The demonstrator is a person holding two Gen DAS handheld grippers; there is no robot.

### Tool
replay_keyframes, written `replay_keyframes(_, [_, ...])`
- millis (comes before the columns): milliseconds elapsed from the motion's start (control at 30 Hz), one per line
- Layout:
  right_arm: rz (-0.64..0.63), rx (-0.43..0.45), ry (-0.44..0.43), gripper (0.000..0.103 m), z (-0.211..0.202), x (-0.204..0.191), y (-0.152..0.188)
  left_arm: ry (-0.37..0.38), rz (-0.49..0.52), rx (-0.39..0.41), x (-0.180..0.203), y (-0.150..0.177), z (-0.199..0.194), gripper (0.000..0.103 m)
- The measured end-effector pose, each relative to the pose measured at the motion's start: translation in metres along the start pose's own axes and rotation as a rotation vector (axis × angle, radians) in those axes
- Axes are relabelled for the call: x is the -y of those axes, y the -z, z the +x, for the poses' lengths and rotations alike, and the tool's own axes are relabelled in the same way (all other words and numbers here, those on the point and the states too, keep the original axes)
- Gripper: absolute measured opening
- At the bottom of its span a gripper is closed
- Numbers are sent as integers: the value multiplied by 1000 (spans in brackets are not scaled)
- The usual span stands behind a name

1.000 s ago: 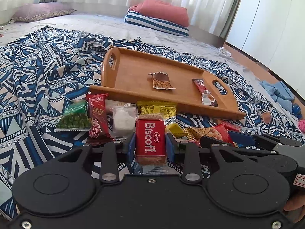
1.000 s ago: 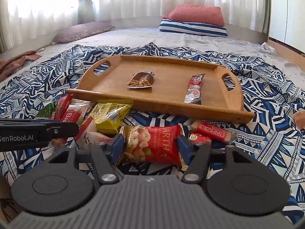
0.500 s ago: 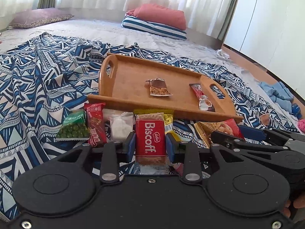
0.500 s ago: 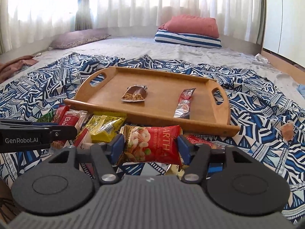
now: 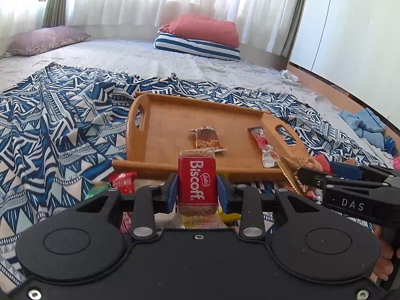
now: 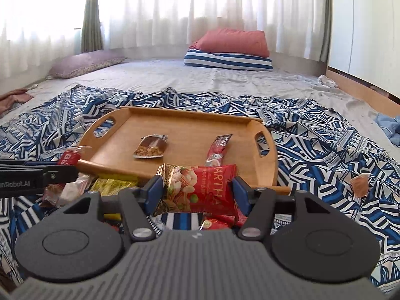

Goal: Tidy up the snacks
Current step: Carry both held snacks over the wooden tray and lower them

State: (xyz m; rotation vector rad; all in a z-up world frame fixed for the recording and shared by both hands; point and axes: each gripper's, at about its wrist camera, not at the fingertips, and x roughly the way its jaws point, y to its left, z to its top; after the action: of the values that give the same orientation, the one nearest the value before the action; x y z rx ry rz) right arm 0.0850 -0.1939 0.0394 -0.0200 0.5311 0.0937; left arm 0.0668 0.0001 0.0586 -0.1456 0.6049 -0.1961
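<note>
My left gripper (image 5: 197,190) is shut on a red Biscoff biscuit pack (image 5: 197,181), held upright above the snack pile. My right gripper (image 6: 198,192) is shut on a red nut packet (image 6: 202,187), lifted off the cloth; it also shows at the right of the left wrist view as the right gripper (image 5: 325,175). Ahead lies the wooden tray (image 5: 160,135), also seen as the tray (image 6: 190,122), holding a brown nut bar (image 6: 151,146) and a red stick sachet (image 6: 220,147). Loose snacks, among them yellow packs (image 6: 112,183), lie before the tray's near edge.
Everything sits on a blue and white patterned cloth (image 5: 55,125) spread over a grey floor mat. Stacked red and striped pillows (image 6: 230,50) and a purple pillow (image 6: 85,62) lie by the curtains. White cupboards (image 5: 350,30) and blue cloths (image 5: 367,125) are at the right.
Both grippers have risen with their packs, so the snack pile and tray now sit lower and farther off in both views. Neither grip has changed.
</note>
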Motion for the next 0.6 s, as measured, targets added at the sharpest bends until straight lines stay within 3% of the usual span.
replay_keyframes(133, [13, 4, 31, 63, 9, 12, -12, -2, 18, 5, -1, -14, 8, 31])
replay_keyframes(400, [-54, -13, 182, 63, 41, 33, -33, -33, 17, -9, -9, -45, 40, 31])
replay_keyframes(600, [-135, -38, 229, 64, 71, 36, -39, -92, 24, -41, -15, -59, 78, 31])
